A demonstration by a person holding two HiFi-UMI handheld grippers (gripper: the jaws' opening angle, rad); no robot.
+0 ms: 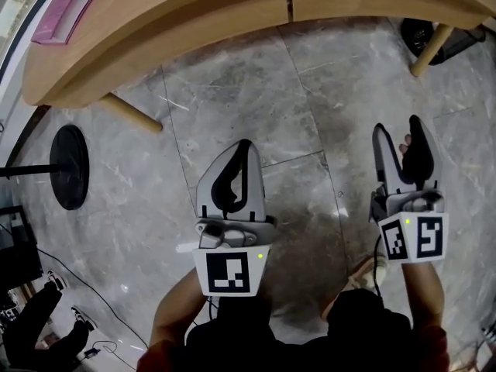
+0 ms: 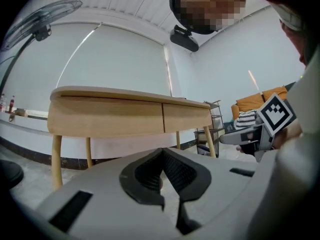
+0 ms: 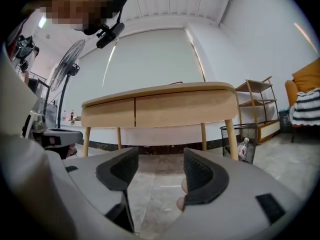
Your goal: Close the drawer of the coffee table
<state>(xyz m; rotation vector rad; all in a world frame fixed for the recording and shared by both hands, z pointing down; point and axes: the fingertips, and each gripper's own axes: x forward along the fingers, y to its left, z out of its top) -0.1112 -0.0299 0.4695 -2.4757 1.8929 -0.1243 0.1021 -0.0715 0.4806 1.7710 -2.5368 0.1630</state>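
The light wooden coffee table curves across the top of the head view. Its two drawer fronts look flush with each other, with a thin seam between them. My left gripper hangs over the stone floor in front of the table, its jaws shut on nothing. My right gripper is held to the right at a similar distance, open and empty. Fingertips of a person's hand show beside its right jaw. Neither gripper touches the table.
A fan's black round base stands on the floor at left, with cables near it. Table legs slant down to the floor. A wire bin, a shelf rack and an orange sofa stand to the right.
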